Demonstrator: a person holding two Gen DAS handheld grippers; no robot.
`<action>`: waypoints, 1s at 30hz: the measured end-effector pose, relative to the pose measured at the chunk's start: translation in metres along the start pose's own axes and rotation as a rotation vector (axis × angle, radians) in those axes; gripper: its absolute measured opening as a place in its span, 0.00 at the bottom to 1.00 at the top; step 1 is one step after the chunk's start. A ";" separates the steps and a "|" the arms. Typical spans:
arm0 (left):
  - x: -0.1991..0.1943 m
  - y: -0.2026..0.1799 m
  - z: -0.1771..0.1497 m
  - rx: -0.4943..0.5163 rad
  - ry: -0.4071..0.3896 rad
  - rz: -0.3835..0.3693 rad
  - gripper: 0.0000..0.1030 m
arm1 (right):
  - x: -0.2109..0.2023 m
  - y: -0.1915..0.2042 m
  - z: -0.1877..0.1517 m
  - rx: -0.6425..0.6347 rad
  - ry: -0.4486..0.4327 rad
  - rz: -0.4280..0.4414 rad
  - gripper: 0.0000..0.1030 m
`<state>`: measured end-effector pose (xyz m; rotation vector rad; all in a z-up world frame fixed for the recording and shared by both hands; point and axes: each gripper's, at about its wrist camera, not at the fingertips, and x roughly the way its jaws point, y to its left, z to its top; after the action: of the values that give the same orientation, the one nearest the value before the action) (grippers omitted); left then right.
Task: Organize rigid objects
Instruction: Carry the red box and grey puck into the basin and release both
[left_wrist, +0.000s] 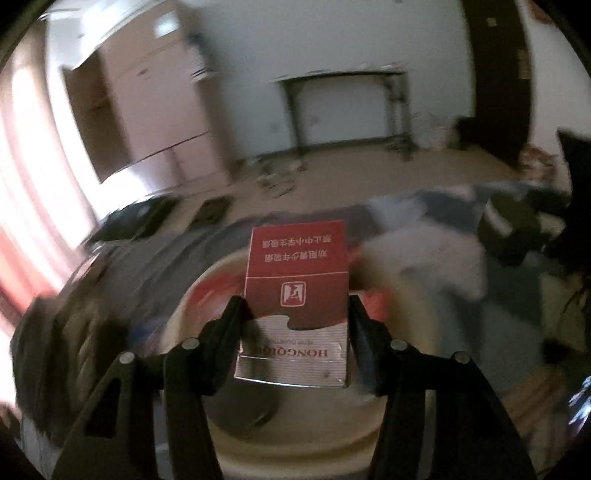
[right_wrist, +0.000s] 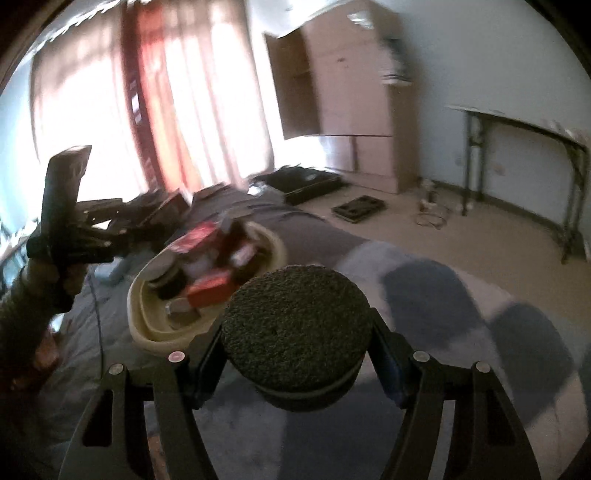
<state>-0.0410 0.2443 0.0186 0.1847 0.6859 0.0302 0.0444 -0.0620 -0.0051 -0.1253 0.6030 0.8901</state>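
My left gripper is shut on a red and silver cigarette pack, held flat between both fingers above a cream oval basin. In the right wrist view my right gripper is shut on a round dark puck with a rough top, over the blue bedspread. The cream basin lies ahead to the left, with red boxes and dark round items inside. The left gripper and the hand that bears it hang beyond the basin's left side, blurred.
The basin rests on a bed with a blue and grey cover; clothes are piled at its right. Dark flat cases lie on the floor. A wardrobe, a folding table and curtains stand behind.
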 end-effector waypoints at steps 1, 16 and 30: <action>0.001 0.007 -0.007 -0.029 -0.004 0.006 0.55 | 0.016 0.006 0.009 -0.030 0.013 0.007 0.67; 0.046 0.041 -0.042 -0.156 0.044 0.029 0.56 | 0.144 0.048 0.077 -0.182 0.186 0.095 0.67; -0.004 0.020 -0.033 -0.194 -0.094 0.040 1.00 | 0.147 0.057 0.075 -0.200 0.080 0.104 0.89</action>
<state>-0.0644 0.2689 -0.0001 0.0134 0.5819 0.1256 0.1043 0.1015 -0.0143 -0.3133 0.5974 1.0498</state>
